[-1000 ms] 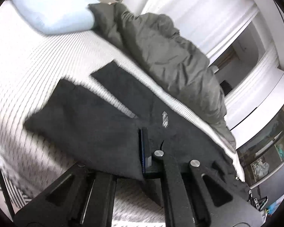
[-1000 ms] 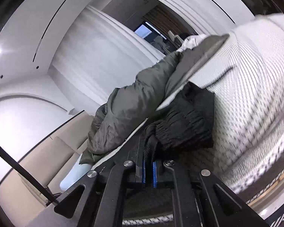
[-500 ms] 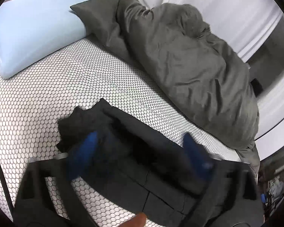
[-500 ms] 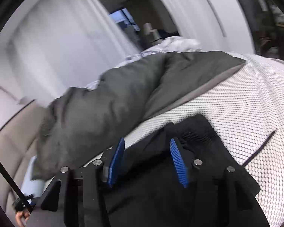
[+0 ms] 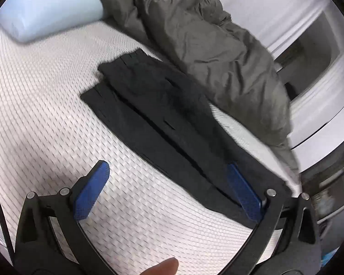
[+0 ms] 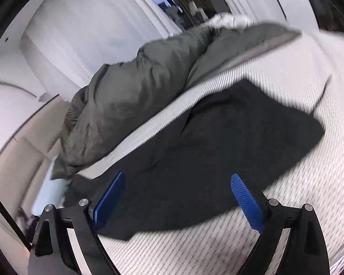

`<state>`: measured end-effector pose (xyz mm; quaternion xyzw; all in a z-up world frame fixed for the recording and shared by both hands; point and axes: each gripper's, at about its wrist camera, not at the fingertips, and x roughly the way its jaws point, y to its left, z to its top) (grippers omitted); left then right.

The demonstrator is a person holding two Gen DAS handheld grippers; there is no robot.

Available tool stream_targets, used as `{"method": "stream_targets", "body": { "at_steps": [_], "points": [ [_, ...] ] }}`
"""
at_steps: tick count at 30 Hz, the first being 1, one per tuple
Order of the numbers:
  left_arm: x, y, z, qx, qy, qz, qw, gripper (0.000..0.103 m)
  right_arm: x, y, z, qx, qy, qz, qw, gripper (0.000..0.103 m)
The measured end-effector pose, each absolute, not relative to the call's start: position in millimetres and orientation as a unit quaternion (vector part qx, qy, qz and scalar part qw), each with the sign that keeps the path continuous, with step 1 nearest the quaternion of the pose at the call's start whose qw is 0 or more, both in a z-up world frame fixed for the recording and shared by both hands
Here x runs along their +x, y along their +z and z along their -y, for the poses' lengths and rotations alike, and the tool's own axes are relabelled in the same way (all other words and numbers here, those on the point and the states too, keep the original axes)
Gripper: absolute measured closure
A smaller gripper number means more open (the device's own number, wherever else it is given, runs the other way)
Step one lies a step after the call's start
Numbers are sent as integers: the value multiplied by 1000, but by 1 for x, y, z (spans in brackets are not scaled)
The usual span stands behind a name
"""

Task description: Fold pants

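Tongs on the left [image 5: 165, 183] are spread wide and grip nothing; one blue pad [image 5: 90, 194] hangs over bare mattress [image 5: 45, 114], the other over the near edge of the pants [image 5: 162, 114]. A fingertip [image 5: 162, 268] shows at the bottom of that view. The right tongs [image 6: 178, 197] gape just as wide, empty too, both blue pads over the dark cloth.

The black pants lie folded lengthwise on the white mattress, a long narrow strip with one layer stacked on the other. Just beyond them a rumpled grey duvet [image 5: 217, 45] is heaped along the far side of the bed. A pale blue pillow [image 5: 50, 9] sits at the head, well apart from the pants. Both views are blurred.
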<state>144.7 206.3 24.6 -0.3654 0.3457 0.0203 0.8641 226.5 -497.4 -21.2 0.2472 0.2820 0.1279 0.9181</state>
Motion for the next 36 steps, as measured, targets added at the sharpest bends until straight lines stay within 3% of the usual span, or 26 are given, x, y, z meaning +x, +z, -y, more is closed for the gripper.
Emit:
{"method": "stream_targets", "body": {
  "at_steps": [4, 11, 14, 17, 22, 24, 28, 31, 32, 33, 34, 35, 36],
  "points": [
    [143, 17, -193, -398, 5, -341, 852, 4, 218, -18, 459, 244, 160, -289, 912, 8],
    [179, -2, -167, -423, -28, -364, 830, 18, 237, -25, 388, 307, 203, -299, 880, 8],
    [181, -30, -160, -429, -22, -389, 815, 19, 242, -45, 370, 276, 216, -290, 891, 8],
    [172, -42, -152, -404, -25, -383, 830, 27, 244, -60, 383, 236, 208, -314, 896, 9],
    [188, -47, -141, -365, -18, -396, 842, 26, 214, -64, 485, 320, 120, -258, 904, 9],
    [196, -45, -139, -366, -17, -399, 841, 19, 205, -75, 518, 373, 101, -247, 889, 9],
    [227, -50, -144, -363, -15, -409, 837, 17, 213, -94, 550, 437, 122, -255, 854, 26],
    [236, -49, -152, -380, -5, -388, 840, 17, 222, -88, 542, 411, 115, -262, 866, 27],
    [237, -49, -155, -383, 0, -385, 840, 22, 233, -83, 536, 399, 113, -264, 871, 27],
    [237, -49, -158, -386, 16, -377, 842, 37, 244, -81, 532, 391, 112, -269, 873, 28],
    [239, -50, -162, -391, 33, -372, 841, 48, 256, -82, 529, 390, 115, -270, 873, 38],
    [239, -53, -167, -398, 50, -370, 838, 71, 266, -87, 528, 388, 120, -278, 871, 56],
    [237, -56, -172, -406, 68, -364, 835, 90, 276, -93, 526, 386, 122, -294, 866, 88]
  ]
}}
